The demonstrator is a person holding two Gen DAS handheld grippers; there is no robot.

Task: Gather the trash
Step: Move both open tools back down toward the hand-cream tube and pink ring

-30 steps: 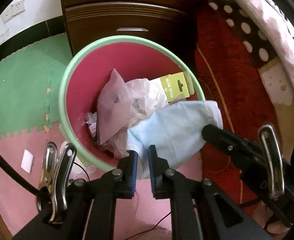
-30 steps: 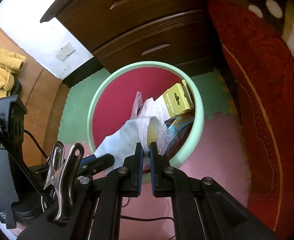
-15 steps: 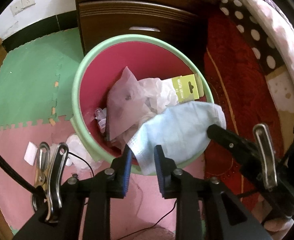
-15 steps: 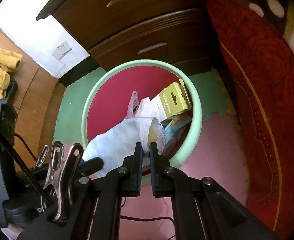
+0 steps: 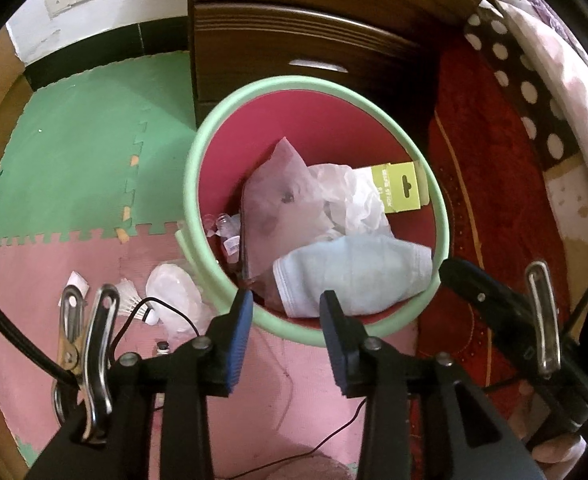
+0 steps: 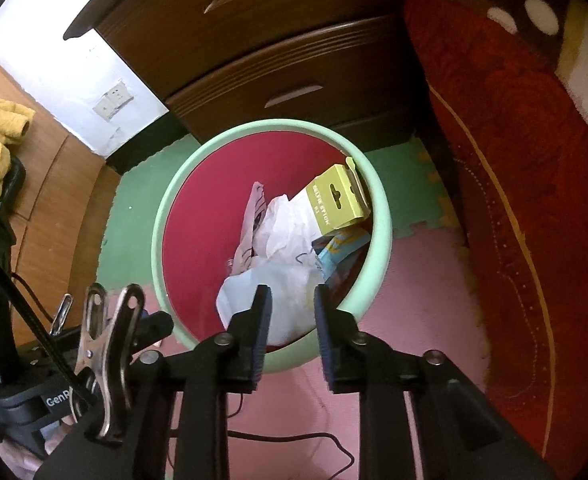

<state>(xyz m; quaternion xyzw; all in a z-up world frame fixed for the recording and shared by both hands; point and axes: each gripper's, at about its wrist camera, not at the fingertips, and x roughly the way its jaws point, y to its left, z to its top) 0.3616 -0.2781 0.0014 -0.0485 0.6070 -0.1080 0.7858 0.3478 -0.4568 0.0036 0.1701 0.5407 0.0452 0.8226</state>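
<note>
A bin with a pale green rim [image 5: 192,184] [image 6: 158,240] and red inside stands on the foam floor mat. A light blue face mask [image 5: 354,276] [image 6: 242,296] lies loose on top of the trash in it, near the front rim. My left gripper [image 5: 285,306] hovers over that rim; its jaws are opening and nothing is between the pads. My right gripper [image 6: 292,300] hangs above the mask with its jaws opening too, and the pads are off the mask. A yellow-green box [image 5: 404,192] [image 6: 338,200], a pinkish bag [image 5: 278,200] and crumpled white plastic [image 5: 354,196] also fill the bin.
On the pink mat left of the bin lie a shuttlecock [image 5: 130,300], a clear plastic piece [image 5: 174,292] and a paper scrap [image 5: 76,282]. Dark wooden drawers [image 5: 314,40] stand behind the bin, and a red blanket [image 5: 494,200] hangs at the right. A thin cable [image 5: 166,312] crosses the floor.
Both grippers were shut on the mask's ends over the bin; both have opened and the mask has dropped into the bin. The left gripper drew back from the rim.
</note>
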